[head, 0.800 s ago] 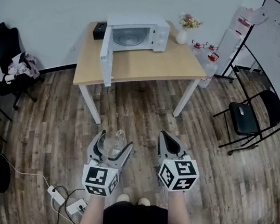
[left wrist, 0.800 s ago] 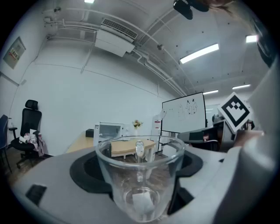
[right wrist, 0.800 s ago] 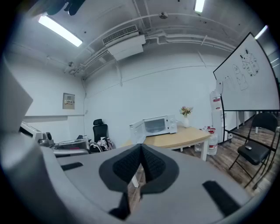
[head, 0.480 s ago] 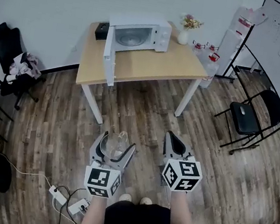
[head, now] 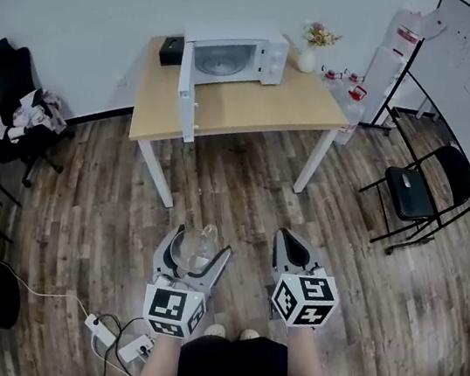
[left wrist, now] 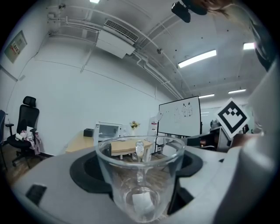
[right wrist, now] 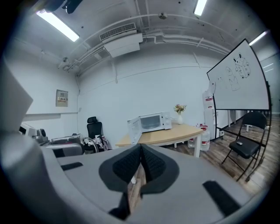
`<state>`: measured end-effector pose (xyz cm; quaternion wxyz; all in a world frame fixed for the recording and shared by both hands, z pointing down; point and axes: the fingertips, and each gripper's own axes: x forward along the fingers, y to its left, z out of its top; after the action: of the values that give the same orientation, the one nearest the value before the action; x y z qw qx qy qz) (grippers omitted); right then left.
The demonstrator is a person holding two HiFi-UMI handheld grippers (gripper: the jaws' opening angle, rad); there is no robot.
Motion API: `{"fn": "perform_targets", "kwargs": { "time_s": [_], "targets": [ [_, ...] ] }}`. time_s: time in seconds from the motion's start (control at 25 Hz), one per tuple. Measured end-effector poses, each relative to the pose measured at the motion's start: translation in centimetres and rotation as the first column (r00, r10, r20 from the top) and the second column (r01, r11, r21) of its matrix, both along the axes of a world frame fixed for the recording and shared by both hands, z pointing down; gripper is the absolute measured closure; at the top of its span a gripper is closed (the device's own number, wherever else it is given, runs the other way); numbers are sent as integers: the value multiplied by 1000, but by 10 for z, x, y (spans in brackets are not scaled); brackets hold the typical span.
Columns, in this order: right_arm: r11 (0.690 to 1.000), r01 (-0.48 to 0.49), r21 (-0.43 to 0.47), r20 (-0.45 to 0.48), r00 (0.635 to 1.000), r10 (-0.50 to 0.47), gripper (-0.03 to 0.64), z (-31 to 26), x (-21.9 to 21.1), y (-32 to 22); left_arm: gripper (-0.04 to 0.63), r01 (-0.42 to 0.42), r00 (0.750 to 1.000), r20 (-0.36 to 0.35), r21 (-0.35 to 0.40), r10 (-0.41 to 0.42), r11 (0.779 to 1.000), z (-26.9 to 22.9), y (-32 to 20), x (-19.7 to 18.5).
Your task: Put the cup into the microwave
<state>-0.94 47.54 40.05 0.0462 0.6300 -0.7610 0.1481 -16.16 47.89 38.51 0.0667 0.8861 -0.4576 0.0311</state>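
Left gripper, jaws wide, grips the cup well short of the microwave, right gripper closed empty: carry the cup upright and level, clearing the open door.

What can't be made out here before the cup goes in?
- Inside of the microwave: too small in the head view, too distant in both gripper views to tell if it is empty.
- White patch at the base of the cup: left gripper view, blurred through the glass.
- Black box beside the microwave: head view, too small to identify.
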Motion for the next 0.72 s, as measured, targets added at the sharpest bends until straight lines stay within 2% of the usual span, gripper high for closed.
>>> {"fn": "perform_targets", "kwargs": {
  "time_s": [0.32, 0.72],
  "targets": [
    [1000, -23, -17, 29, 999, 24, 623, 13, -20, 0, 181, -33, 999, 42, -5, 33, 999, 13, 0, -17],
    [999, -20, -46, 40, 999, 21, 623, 23, -24, -42, 181, -30, 999, 39, -16, 30, 999, 18, -39, -22]
  ]
}}
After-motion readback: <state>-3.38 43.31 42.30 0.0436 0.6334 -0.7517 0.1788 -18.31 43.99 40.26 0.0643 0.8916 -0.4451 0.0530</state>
